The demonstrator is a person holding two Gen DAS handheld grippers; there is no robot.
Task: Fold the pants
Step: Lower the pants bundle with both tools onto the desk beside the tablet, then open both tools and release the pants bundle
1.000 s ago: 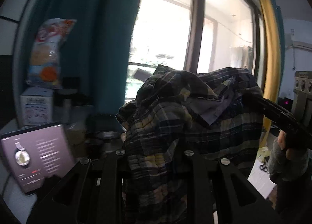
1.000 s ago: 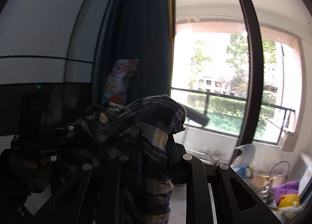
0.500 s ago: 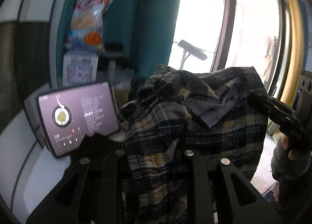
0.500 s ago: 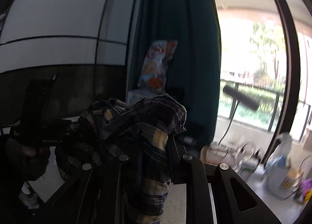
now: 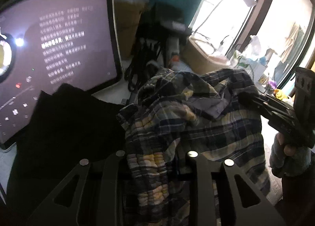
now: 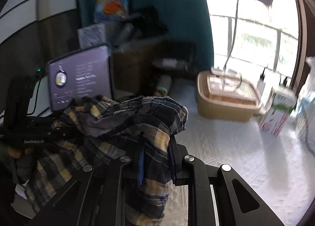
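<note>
The plaid pants (image 5: 177, 127) in navy, yellow and grey hang bunched between both grippers, held in the air. My left gripper (image 5: 153, 159) is shut on a fold of the pants. The right gripper shows at the right of the left wrist view (image 5: 275, 111), with a gloved hand below it. In the right wrist view, my right gripper (image 6: 155, 147) is shut on the pants (image 6: 137, 115), and the left gripper (image 6: 33, 129) shows at the left edge. The fingertips are hidden by cloth.
A lit tablet screen (image 5: 59, 48) stands close at the left, with a black cloth (image 5: 74, 127) in front of it. A white textured table surface (image 6: 236, 147) lies below, with a tan container (image 6: 226, 99), a white carton (image 6: 277, 113) and clutter by the window.
Both grippers have tilted downward with the pants still held. The view has dropped from window and curtain to the table, and the tablet looms much closer on the left.
</note>
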